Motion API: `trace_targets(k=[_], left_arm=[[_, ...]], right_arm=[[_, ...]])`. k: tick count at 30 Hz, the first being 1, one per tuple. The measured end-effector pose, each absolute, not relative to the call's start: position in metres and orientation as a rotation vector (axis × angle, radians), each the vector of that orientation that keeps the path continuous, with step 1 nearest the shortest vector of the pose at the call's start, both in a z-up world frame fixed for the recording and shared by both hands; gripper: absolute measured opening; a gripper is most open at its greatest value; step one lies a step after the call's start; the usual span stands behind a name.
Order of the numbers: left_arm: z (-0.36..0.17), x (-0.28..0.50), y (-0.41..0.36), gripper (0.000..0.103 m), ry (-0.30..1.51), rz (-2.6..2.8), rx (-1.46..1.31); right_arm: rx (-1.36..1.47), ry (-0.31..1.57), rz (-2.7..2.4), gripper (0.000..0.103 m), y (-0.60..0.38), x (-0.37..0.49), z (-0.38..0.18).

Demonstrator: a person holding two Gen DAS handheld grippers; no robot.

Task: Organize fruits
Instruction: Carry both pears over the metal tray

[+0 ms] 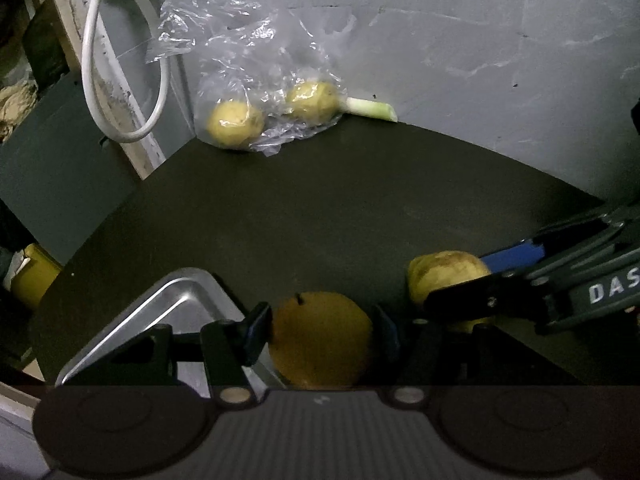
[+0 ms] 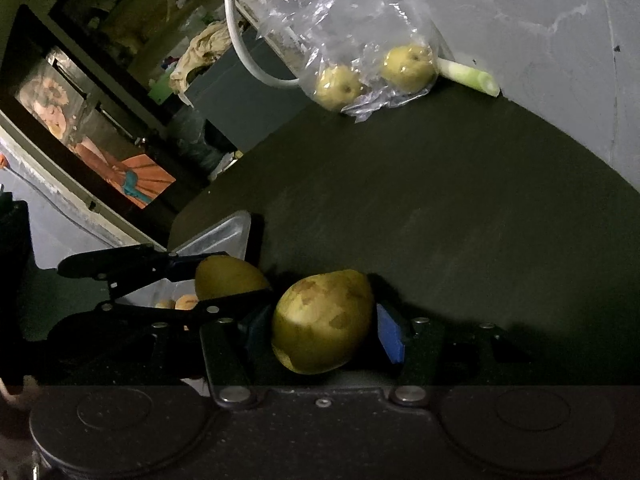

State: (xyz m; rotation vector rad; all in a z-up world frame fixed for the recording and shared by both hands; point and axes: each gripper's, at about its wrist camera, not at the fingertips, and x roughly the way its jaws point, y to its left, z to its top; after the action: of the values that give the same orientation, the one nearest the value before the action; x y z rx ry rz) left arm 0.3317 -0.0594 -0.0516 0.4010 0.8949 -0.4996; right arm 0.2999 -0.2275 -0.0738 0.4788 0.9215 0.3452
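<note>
Starting at the left, the metal tray (image 1: 132,320) sits at about 8 o'clock in the left wrist view: shiny, thin-walled, rounded corners, with a couple of orange-ish fruits (image 2: 182,303) inside in the right view. The left gripper (image 1: 320,332) is pinching a smooth yellow pear (image 1: 320,340) across its widest part, pads on both sides. At 3 o'clock the right gripper (image 2: 324,328) is clamped on a blotchy pear (image 2: 322,320) the same way. I'd guess both are firm, fairly heavy, waxy-slick and easy to bruise, so gripping the belly makes sense. Up at 12 o'clock a crinkly clear plastic bag (image 1: 256,72) holds two more pears (image 1: 236,124) on the dark matte table (image 1: 320,208).
</note>
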Motion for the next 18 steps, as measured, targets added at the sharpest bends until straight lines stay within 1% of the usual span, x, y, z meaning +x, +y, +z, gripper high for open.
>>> trace_targets(k=[4, 8, 18], left_arm=[[-0.047, 0.321, -0.052, 0.06, 0.889, -0.5, 0.382], [-0.043, 0.313, -0.044, 0.059, 0.885, -0.498, 0.363], [-0.035, 0.296, -0.024, 0.056, 0.875, -0.457, 0.341]], right_arm=[[0.461, 0.919, 0.333, 0.058, -0.22, 0.291, -0.075], [0.376, 0.893, 0.322, 0.058, -0.209, 0.284, -0.073], [0.248, 0.867, 0.316, 0.059, -0.186, 0.293, -0.075]])
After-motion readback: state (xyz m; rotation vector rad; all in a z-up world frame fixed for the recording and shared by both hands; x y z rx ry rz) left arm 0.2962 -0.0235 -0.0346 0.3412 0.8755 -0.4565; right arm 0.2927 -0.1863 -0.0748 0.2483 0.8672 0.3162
